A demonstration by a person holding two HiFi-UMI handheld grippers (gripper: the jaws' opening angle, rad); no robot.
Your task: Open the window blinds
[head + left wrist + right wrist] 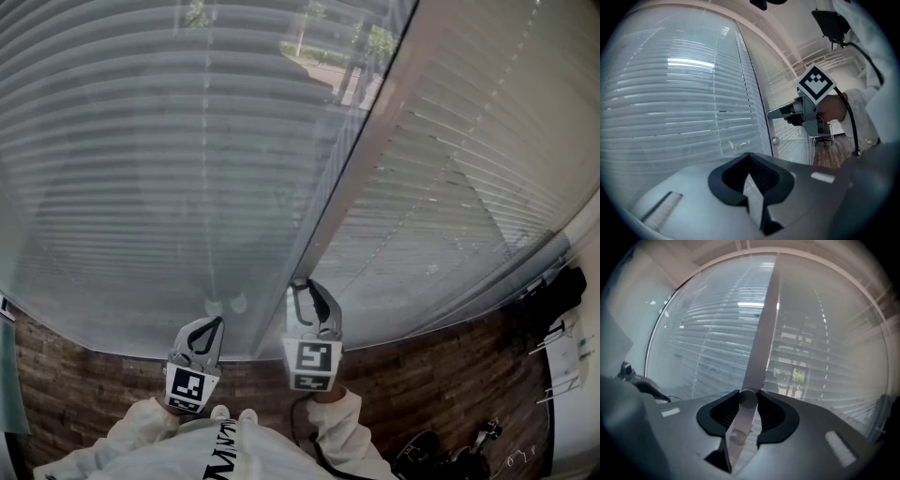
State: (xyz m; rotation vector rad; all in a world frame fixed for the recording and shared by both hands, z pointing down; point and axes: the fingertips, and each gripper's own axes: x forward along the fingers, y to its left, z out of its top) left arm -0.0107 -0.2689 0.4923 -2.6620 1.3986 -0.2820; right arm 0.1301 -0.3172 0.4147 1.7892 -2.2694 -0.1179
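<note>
Two panels of white slatted blinds, left (159, 169) and right (469, 178), hang either side of a pale window post (370, 150); their slats lie nearly flat against the glass. My right gripper (310, 287) is up at the foot of the post. In the right gripper view its jaws (748, 397) are shut on a thin clear tilt wand (748, 399), whose knob end (737, 436) hangs just below. My left gripper (214, 324) is beside it to the left, short of the left panel, shut (750, 171) with nothing in it. The left gripper view shows the right gripper (774, 113) from the side.
A brick-patterned wall strip (84, 375) runs under the window. Dark bags and a white rack (553, 309) stand at the right, more dark gear (450, 455) lower right. An office chair (826, 138) stands on the wooden floor behind the right gripper.
</note>
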